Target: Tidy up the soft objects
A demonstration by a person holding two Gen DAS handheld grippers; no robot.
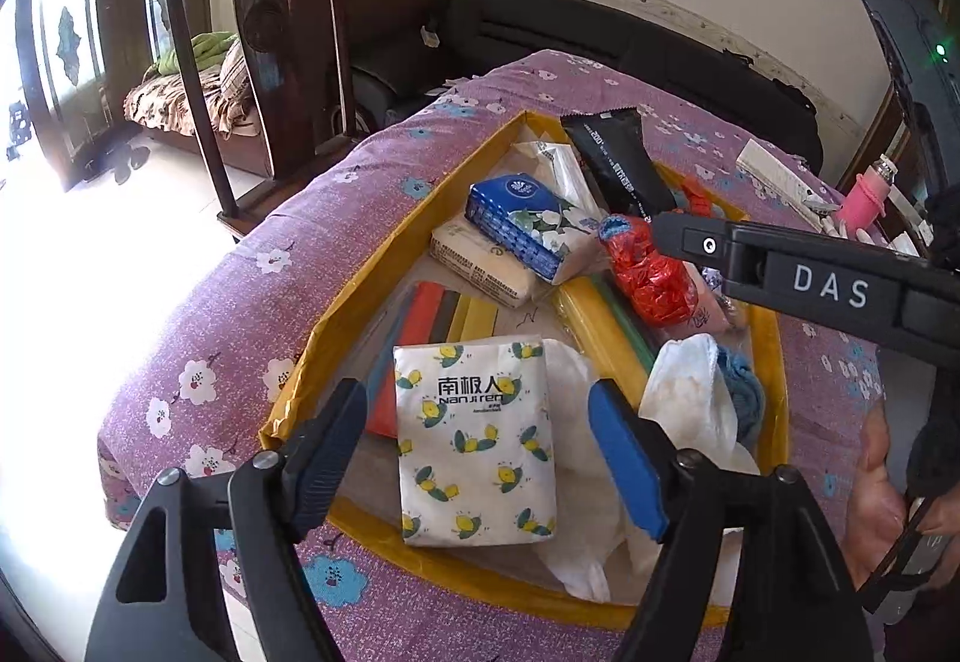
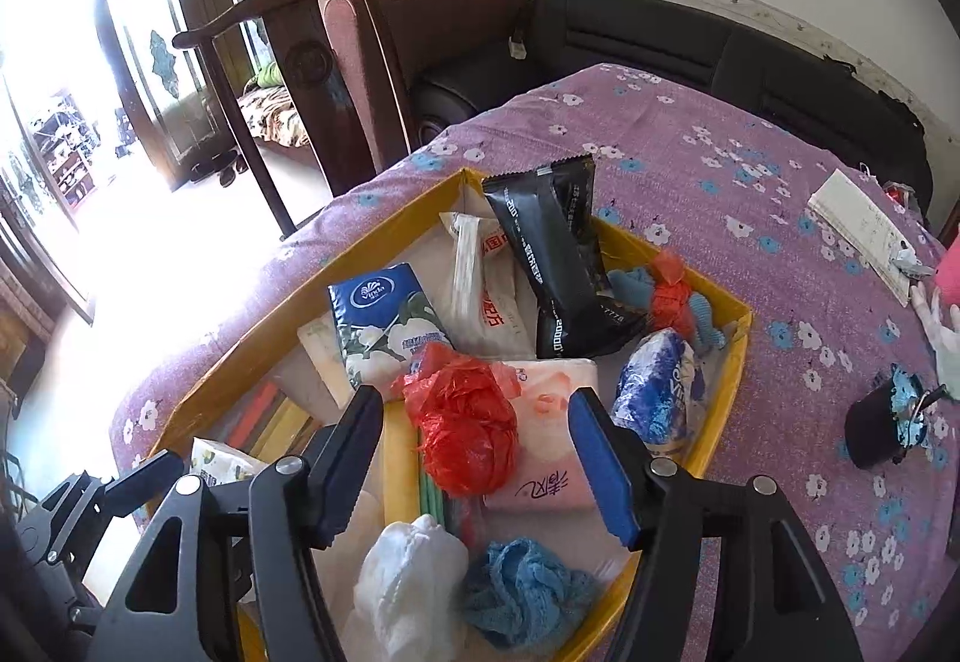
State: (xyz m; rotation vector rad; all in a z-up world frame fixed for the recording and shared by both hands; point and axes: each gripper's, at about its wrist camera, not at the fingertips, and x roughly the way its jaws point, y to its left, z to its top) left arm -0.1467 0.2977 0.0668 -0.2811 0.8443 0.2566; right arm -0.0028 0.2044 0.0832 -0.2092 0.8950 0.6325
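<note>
A yellow-rimmed box point(image 1: 384, 242) sits on the purple flowered cloth point(image 2: 720, 170), split by a yellow divider point(image 1: 594, 326). My left gripper point(image 1: 480, 452) stands open over the near compartment, and a white lemon-print tissue pack point(image 1: 474, 440) lies between its fingers, untouched. My right gripper point(image 2: 477, 467) is open above a crumpled red plastic bag point(image 2: 462, 428) that rests on a pink tissue pack point(image 2: 552, 452). Also in the box are a blue tissue pack point(image 2: 384, 320), a black packet point(image 2: 552, 260), a white cloth point(image 2: 414, 572) and a blue knitted cloth point(image 2: 522, 596).
A dark wooden chair point(image 1: 270, 32) and a black sofa point(image 2: 690, 38) stand beyond the table. A black cup point(image 2: 882, 428), a white flat box point(image 2: 864, 236) and a pink bottle point(image 1: 864, 194) lie to the right. A person's hand point(image 1: 882, 494) shows at the right edge.
</note>
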